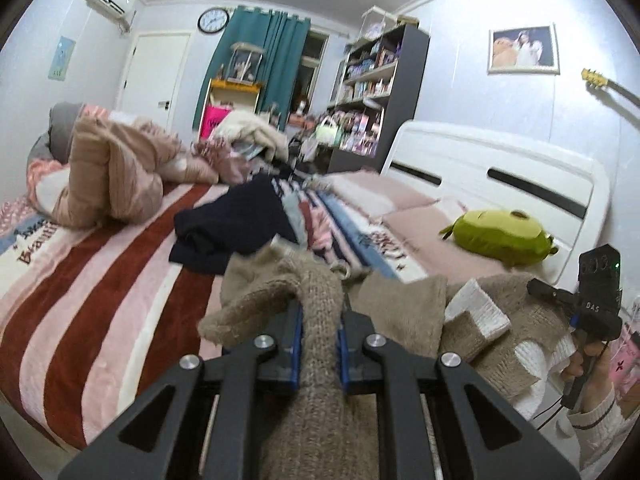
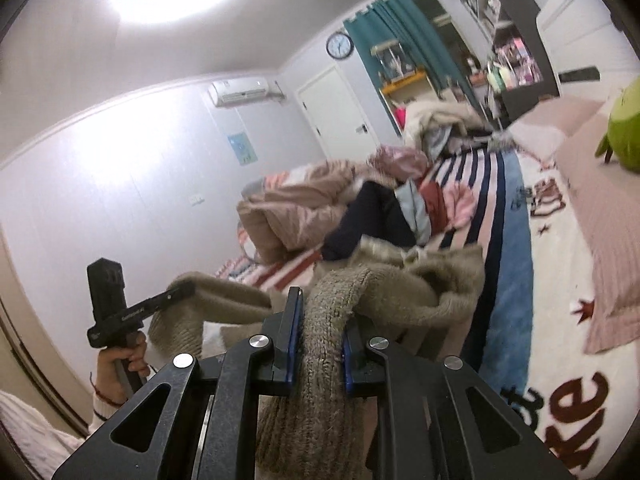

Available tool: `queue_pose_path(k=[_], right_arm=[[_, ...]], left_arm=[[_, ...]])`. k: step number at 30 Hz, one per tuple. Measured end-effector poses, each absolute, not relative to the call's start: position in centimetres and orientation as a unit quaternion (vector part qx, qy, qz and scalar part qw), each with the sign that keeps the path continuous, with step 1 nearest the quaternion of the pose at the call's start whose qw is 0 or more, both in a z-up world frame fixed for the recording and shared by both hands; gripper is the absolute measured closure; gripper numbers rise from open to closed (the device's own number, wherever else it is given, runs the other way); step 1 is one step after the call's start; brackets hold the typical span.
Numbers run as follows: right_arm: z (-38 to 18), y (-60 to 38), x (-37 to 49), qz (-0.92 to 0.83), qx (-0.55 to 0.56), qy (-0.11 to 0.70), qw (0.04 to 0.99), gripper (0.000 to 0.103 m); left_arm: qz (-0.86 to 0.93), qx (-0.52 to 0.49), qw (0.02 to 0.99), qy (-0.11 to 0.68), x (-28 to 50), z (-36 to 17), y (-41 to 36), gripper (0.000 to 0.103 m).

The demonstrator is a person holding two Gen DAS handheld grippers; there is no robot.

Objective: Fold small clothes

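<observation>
A beige knitted sweater (image 1: pixel 320 320) with white ribbed cuffs (image 1: pixel 478 312) hangs in the air above the striped bed. My left gripper (image 1: pixel 320 308) is shut on a bunched fold of it. My right gripper (image 2: pixel 320 312) is shut on another thick fold of the same sweater (image 2: pixel 400 292). The right gripper also shows at the right edge of the left wrist view (image 1: pixel 592 308), held in a hand. The left gripper shows at the left of the right wrist view (image 2: pixel 176 294), with sweater cloth at its fingers.
A dark navy garment (image 1: pixel 232 224) and a pile of striped clothes (image 1: pixel 320 216) lie mid-bed. A tan quilt (image 1: pixel 116 168) is heaped at the far left. A green plush toy (image 1: pixel 500 236) lies by the white headboard (image 1: pixel 500 172). A bookshelf (image 1: pixel 372 92) stands behind.
</observation>
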State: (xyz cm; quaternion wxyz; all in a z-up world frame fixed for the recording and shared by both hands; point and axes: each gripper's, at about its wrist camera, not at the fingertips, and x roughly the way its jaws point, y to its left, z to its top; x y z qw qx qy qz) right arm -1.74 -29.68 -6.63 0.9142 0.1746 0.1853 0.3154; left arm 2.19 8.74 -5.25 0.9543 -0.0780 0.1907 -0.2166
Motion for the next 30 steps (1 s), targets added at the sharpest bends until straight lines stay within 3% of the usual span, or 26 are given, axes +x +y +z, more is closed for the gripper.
queue_pose_path(k=[7, 15, 30], right_arm=[[-5.1, -30.5, -1.4, 0.301, 0.159, 0.178, 0.923, 0.092], [-7.5, -31.5, 7.8, 0.264, 0.175, 0.231, 0.92, 0.093], [-14.2, -32.6, 24.8, 0.163, 0.165, 0.383, 0.894, 0.093]], left_arm=[[-0.214, -0.067, 0.961, 0.163, 1.9, -2.8, 8.6, 0.092], [-0.179, -0.06, 0.961, 0.202, 10.6, -4.2, 7.6, 0.092], [-0.11, -0.045, 0.916, 0.383, 32.7, -13.2, 6.0, 0.088]])
